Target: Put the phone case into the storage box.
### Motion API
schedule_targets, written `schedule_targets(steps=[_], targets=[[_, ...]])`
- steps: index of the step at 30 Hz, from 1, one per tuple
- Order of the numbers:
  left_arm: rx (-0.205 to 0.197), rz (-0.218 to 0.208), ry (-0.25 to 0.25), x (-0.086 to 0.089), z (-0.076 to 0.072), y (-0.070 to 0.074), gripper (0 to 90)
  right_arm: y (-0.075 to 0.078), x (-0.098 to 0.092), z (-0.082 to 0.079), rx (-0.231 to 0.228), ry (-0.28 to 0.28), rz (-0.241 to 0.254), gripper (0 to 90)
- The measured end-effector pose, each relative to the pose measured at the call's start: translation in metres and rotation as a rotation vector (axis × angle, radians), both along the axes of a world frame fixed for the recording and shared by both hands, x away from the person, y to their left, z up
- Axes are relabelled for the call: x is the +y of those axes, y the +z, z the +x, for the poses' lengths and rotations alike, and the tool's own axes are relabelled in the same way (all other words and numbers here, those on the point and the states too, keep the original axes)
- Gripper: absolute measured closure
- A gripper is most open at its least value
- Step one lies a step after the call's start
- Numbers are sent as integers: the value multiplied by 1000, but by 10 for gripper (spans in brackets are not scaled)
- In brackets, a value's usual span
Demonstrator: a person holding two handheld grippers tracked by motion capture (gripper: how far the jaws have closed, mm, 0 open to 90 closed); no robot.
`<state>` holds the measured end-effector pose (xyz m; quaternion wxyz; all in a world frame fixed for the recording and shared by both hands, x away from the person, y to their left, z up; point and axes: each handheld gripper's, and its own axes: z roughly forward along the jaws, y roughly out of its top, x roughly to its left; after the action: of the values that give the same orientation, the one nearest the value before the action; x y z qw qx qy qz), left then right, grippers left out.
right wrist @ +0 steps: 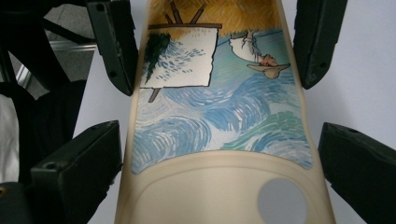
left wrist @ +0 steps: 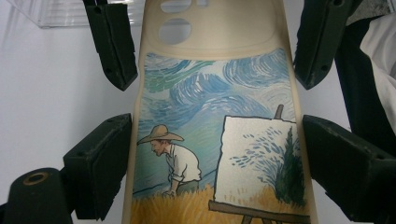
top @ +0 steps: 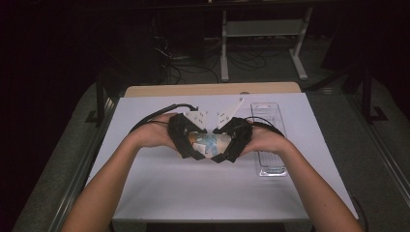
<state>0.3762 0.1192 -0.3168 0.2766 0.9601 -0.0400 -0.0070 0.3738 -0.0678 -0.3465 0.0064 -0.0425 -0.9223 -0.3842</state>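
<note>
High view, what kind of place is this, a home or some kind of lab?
Probably a lab or recording workspace, not a home. A white-covered table stands in a dark room, tangled cables lie on the floor behind it, and a bare metal stand is beyond.

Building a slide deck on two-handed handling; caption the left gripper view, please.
Cream phone case printed with a painter at an easel, clasped between the left gripper and the right gripper.
</note>
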Motion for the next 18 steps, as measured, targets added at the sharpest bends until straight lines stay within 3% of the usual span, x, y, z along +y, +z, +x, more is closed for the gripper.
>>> schedule_targets(steps=[8,18], targets=[[4,2,0,-2,-1,-1,115,-2,2,0,-1,10,-11,9],[2,1,2,-2,-1,2,115,-2,2,0,1,21,-3,88]])
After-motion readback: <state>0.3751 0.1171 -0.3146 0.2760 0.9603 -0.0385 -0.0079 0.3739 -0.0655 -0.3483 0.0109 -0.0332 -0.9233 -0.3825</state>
